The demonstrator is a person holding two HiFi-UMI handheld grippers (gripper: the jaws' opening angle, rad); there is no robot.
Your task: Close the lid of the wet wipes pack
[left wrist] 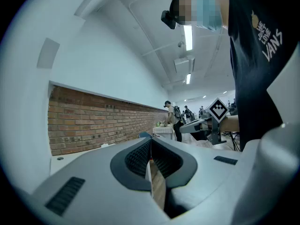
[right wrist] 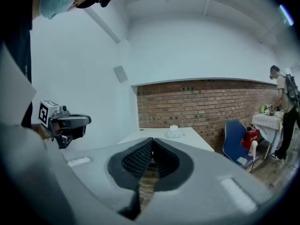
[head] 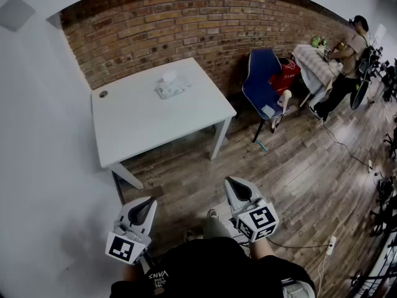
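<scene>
Two hand-held grey grippers were in view, both low by the person's body, above the wood-plank floor point(head: 298, 166) and well apart from the table. The left gripper point(head: 147, 205) had its two dark ribbed jaws pressed together at the tips, with nothing between them, as its own view showed point(left wrist: 151, 143). The right gripper point(head: 232, 186) was closed the same way, its jaws meeting at the tips and holding nothing point(right wrist: 151, 142).

One white square table point(head: 149, 126) stood against the red brick wall point(head: 186, 23). One thing lay on its tabletop: the pale, flat wet wipes pack point(head: 170, 87), near the far edge and a little right of that edge's middle. Something white stood up from the top of the pack; whether the lid was up or down was too small to tell. The right gripper view showed the same pack point(right wrist: 174, 133) towards the far end of the tabletop point(right wrist: 194, 140). One small dark round hole point(head: 103, 94) sat near the tabletop's far left corner.

To the right of the table stood one blue chair point(head: 259, 79), with one red bag point(head: 286, 74) just beside it. Further right, one other person point(head: 348, 54) leaned at a second table covered with a pale cloth point(head: 315, 66).
</scene>
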